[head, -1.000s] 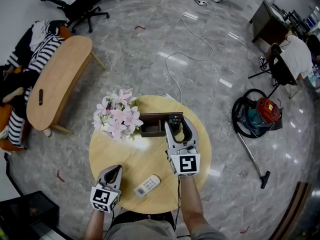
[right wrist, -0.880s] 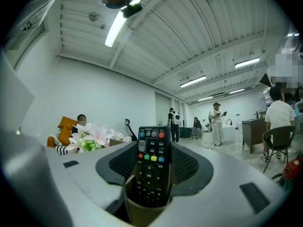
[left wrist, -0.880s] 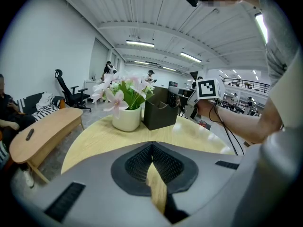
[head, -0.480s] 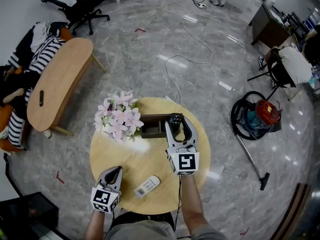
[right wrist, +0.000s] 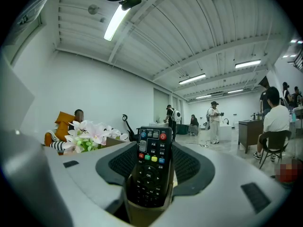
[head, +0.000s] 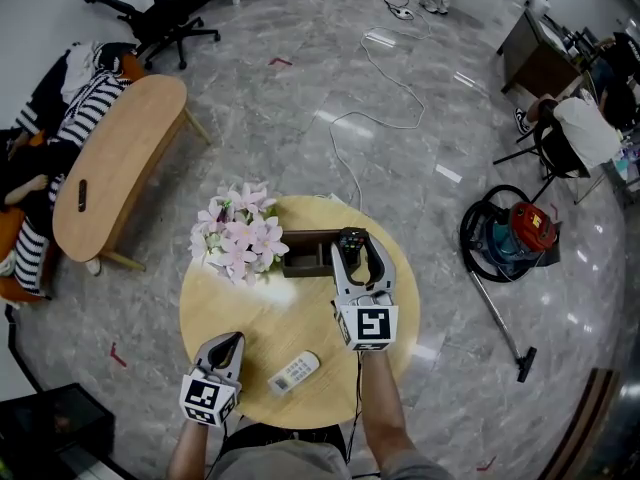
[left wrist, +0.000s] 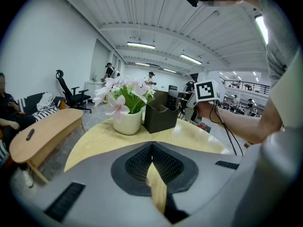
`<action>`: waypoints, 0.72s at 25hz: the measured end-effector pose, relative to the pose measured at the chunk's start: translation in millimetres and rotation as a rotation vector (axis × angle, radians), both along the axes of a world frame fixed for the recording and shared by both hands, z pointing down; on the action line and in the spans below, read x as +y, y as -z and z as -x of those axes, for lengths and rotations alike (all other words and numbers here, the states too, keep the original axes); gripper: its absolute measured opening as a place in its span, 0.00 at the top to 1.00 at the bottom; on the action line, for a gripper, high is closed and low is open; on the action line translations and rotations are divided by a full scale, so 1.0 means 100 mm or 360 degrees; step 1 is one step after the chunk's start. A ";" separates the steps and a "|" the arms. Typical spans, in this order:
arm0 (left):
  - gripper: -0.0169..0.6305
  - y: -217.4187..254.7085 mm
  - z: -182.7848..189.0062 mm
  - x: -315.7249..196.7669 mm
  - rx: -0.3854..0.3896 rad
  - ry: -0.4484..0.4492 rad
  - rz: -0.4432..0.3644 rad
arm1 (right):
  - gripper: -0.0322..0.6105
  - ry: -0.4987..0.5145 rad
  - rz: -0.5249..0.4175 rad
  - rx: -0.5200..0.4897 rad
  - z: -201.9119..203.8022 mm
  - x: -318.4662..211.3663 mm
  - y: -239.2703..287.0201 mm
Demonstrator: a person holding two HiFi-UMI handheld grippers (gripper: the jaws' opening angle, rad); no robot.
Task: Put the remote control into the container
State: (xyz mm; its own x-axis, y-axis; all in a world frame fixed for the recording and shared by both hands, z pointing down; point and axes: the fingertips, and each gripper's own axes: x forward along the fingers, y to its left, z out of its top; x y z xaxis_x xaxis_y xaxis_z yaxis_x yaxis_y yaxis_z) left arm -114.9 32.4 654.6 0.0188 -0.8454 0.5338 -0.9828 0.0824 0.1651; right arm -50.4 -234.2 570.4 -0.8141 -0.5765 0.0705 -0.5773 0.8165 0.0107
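Note:
A black remote control (right wrist: 151, 167) stands upright between the pads of my right gripper (right wrist: 152, 148), which is shut on it. In the head view this gripper (head: 351, 247) holds the black remote (head: 349, 241) just right of the dark rectangular container (head: 306, 252), near its right end. The container (left wrist: 161, 117) also shows in the left gripper view, beside the flower pot. A white remote (head: 295, 370) lies flat near the table's front edge. My left gripper (head: 229, 340) hovers left of it, shut and holding nothing (left wrist: 152, 147).
A pot of pink flowers (head: 238, 235) stands against the container's left side on the round wooden table (head: 230, 303). A cable runs from the table's far side across the floor. A vacuum cleaner (head: 515, 230) stands at the right, a long wooden bench (head: 115, 158) at the left.

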 end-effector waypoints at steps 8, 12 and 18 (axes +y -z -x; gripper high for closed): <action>0.96 0.10 -0.01 0.01 -0.0011 0.0005 -0.0030 | 0.62 -0.0017 0.0004 -0.0015 -0.05 -0.01 0.13; 0.96 0.23 -0.02 -0.01 -0.0024 0.0005 -0.0061 | 0.62 -0.0021 0.0006 -0.0012 -0.10 0.00 0.24; 0.96 0.57 -0.04 -0.07 -0.0046 0.0000 -0.0139 | 0.62 -0.0017 0.0019 0.0034 -0.22 0.07 0.45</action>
State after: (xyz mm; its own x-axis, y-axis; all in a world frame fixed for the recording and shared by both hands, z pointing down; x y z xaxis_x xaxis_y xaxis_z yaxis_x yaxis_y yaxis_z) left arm -110.9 25.7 598.0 0.0043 -0.8887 0.4585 -0.9872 0.0693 0.1435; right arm -28.8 -226.9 525.2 -0.8062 -0.5839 0.0950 -0.5855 0.8106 0.0134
